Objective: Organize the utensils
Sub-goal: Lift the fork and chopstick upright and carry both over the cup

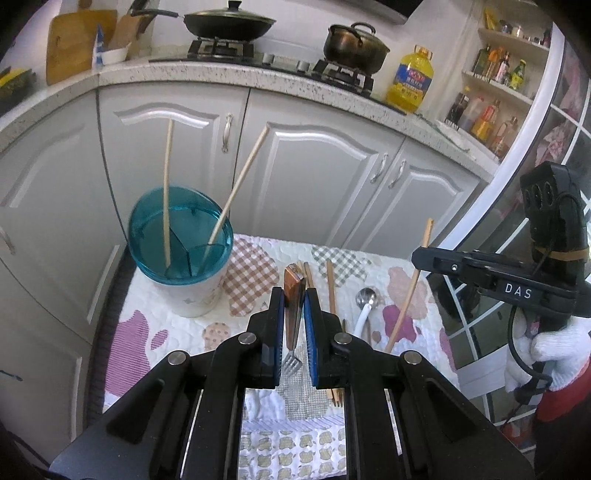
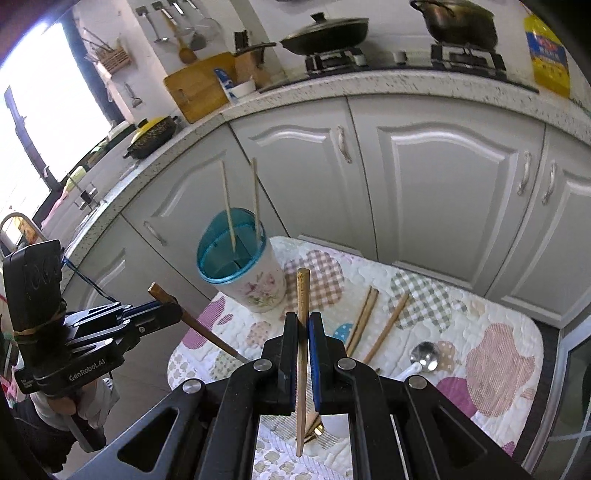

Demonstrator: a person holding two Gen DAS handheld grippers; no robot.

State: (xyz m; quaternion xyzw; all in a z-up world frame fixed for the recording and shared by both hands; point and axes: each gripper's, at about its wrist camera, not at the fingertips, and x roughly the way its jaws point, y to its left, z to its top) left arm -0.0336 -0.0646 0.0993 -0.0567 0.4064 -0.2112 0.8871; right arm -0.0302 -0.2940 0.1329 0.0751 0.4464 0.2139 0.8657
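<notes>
A utensil cup (image 1: 184, 254) with a blue divided insert stands at the far left of the quilted mat (image 1: 258, 406); it also shows in the right wrist view (image 2: 255, 284). Two chopsticks (image 1: 168, 192) stand in it. My left gripper (image 1: 294, 295) is shut on a wooden-handled fork (image 1: 293, 317), tines toward the camera, above the mat. My right gripper (image 2: 303, 321) is shut on a single chopstick (image 2: 303, 354), held upright right of the cup; it also shows in the left wrist view (image 1: 408, 295).
Loose chopsticks (image 2: 369, 321) and a metal spoon (image 2: 423, 356) with a white handle lie on the mat. White cabinets (image 1: 314, 166) and a counter with a wok (image 1: 229, 22), pot and oil bottle (image 1: 410, 81) stand behind.
</notes>
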